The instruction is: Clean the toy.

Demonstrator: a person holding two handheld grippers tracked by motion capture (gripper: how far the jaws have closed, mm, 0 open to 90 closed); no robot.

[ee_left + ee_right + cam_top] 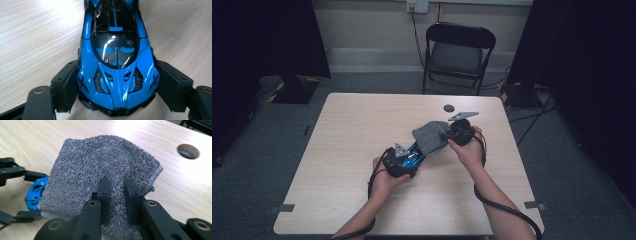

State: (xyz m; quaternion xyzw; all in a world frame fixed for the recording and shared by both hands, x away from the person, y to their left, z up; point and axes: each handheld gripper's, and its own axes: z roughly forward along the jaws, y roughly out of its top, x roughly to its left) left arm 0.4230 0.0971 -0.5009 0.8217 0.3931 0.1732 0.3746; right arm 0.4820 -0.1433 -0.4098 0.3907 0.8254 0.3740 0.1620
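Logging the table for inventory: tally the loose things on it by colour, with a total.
Blue: 1, the toy car, clamped in the left gripper.
Grey: 1, the cloth, pinched in the right gripper and draped over the car.
Dark: 1, a small round disc near the far edge.
Total: 3

The toy car [116, 72] between my left jaws is bright blue, with a glossy black roof and dark glass, and one thin blue stripe runs along the roof. Small black X marks sit on both its sides. My jaws are matte black, with brass-coloured rivets. The cloth [100, 172] in my right jaws is grey, speckled with light and dark loops, and its edge is pale grey. The worktop [357, 125] is pale wood with fine grain lines. A small disc [448, 107] on it is dark grey. The chair [459, 52] behind is black.
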